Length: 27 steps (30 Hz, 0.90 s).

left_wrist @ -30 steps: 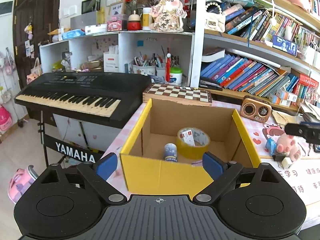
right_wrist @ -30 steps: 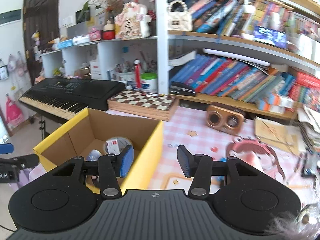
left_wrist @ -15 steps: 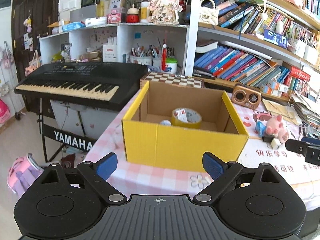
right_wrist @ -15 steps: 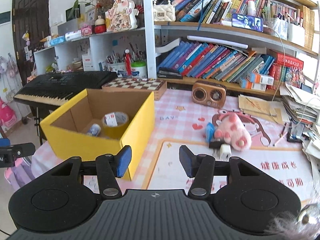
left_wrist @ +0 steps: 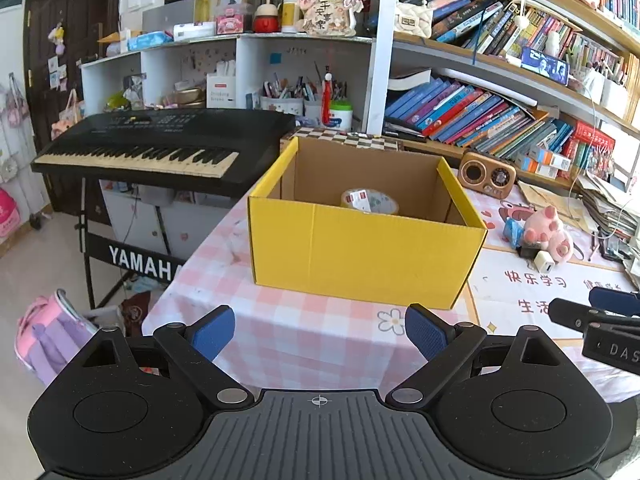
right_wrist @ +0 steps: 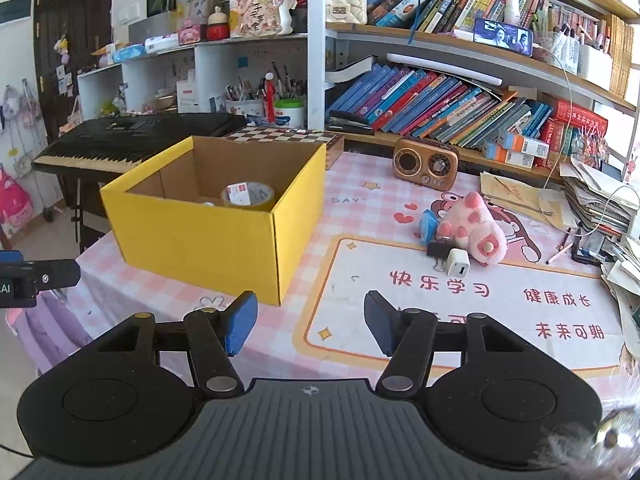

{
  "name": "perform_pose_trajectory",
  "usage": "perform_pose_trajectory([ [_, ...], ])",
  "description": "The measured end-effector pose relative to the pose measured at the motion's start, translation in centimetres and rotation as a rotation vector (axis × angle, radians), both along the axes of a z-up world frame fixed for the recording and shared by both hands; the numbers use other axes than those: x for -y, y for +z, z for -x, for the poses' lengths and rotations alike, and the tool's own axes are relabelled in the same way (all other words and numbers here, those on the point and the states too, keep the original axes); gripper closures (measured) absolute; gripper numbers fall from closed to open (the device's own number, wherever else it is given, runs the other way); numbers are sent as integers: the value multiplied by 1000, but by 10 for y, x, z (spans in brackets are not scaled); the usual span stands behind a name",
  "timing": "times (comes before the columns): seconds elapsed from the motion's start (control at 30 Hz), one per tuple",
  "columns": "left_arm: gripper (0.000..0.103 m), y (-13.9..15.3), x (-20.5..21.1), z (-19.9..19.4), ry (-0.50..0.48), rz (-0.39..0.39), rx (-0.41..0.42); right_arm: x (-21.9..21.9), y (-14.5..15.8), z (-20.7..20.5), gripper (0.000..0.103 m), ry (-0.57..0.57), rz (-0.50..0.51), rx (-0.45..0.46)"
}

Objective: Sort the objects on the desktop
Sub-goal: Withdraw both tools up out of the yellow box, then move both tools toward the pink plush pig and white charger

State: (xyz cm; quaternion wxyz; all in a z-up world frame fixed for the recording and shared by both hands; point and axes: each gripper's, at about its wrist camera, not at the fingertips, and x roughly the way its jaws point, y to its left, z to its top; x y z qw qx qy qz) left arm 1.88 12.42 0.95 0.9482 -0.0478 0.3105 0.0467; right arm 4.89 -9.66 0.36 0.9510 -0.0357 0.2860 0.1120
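I see the pink-checked worktop [right_wrist: 352, 184], then the yellow box [right_wrist: 200, 236] at centre left (tape roll [right_wrist: 248, 196] inside). My left tool [left_wrist: 320, 330] gapes wide and empty; my right tool [right_wrist: 310, 326] has just been opening, nothing between its pads.

Left claw [left_wrist: 319, 334] gapes empty before yellow box [left_wrist: 360, 252] holding, seemingly, tape roll [left_wrist: 370, 201].

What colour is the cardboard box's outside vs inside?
Cardboard box: bright yellow outside, plain brown inside. Clearest in the right wrist view.
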Motion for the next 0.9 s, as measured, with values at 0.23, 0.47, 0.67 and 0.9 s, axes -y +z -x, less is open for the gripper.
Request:
perform_pose_trajectory([
  [0.23, 9, 0, 3, 8, 1, -13, 15, -3, -5, 14, 40, 7, 21, 12],
  [0.47, 9, -6, 12, 13, -27, -15, -8, -1, -13, 27, 33, 7, 22, -13],
  [0.67, 5, -10, 21, 15, -52, -13, -19, 3, -17, 34, 30, -13, 27, -29],
  [0.9, 5, -17, 35, 16, -101, -3, -39, 13, -21, 42, 27, -46, 45, -42],
])
